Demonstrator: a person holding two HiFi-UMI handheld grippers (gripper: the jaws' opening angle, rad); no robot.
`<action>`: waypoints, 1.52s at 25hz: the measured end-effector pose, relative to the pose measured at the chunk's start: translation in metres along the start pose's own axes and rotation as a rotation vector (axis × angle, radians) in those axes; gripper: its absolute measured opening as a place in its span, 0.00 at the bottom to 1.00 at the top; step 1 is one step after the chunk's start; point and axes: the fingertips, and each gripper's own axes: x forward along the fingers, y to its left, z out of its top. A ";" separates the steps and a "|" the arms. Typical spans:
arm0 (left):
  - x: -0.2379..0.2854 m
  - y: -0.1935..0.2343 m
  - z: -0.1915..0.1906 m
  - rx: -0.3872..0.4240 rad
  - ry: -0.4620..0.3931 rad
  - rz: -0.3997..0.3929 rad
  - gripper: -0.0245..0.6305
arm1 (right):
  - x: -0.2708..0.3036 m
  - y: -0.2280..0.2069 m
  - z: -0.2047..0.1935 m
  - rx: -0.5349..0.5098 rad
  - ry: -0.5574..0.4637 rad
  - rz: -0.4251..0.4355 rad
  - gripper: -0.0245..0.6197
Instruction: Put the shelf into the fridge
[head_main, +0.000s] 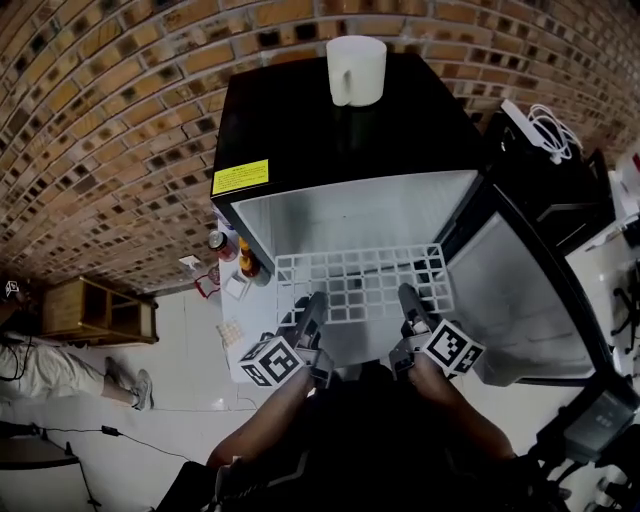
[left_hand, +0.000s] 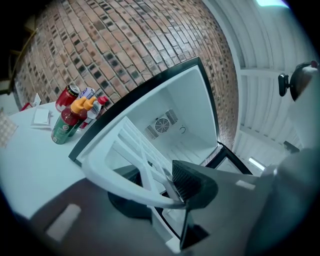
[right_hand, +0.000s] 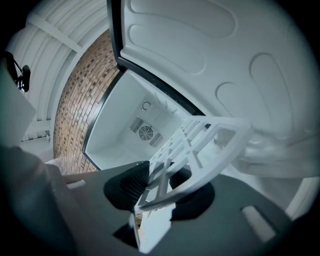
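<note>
A white grid shelf hangs level in front of the open black fridge, its far edge at the mouth of the white interior. My left gripper is shut on the shelf's near left edge. My right gripper is shut on its near right edge. The left gripper view shows the shelf's rim pinched between the dark pads, with the fan grille at the fridge's back beyond. In the right gripper view the shelf runs from the jaws toward the interior.
The fridge door stands open to the right. A white mug sits on the fridge top. Cans and bottles stand on the white surface to the left. A wooden crate and a person's legs lie farther left.
</note>
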 end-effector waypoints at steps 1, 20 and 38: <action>0.001 0.002 -0.001 -0.006 -0.001 0.006 0.22 | 0.002 -0.002 0.000 0.001 0.007 -0.002 0.25; 0.021 0.011 0.010 0.009 -0.022 0.027 0.22 | 0.030 -0.010 0.009 -0.007 0.010 0.004 0.25; 0.033 0.017 0.010 0.019 -0.053 0.022 0.22 | 0.049 -0.018 0.018 0.011 -0.007 -0.008 0.25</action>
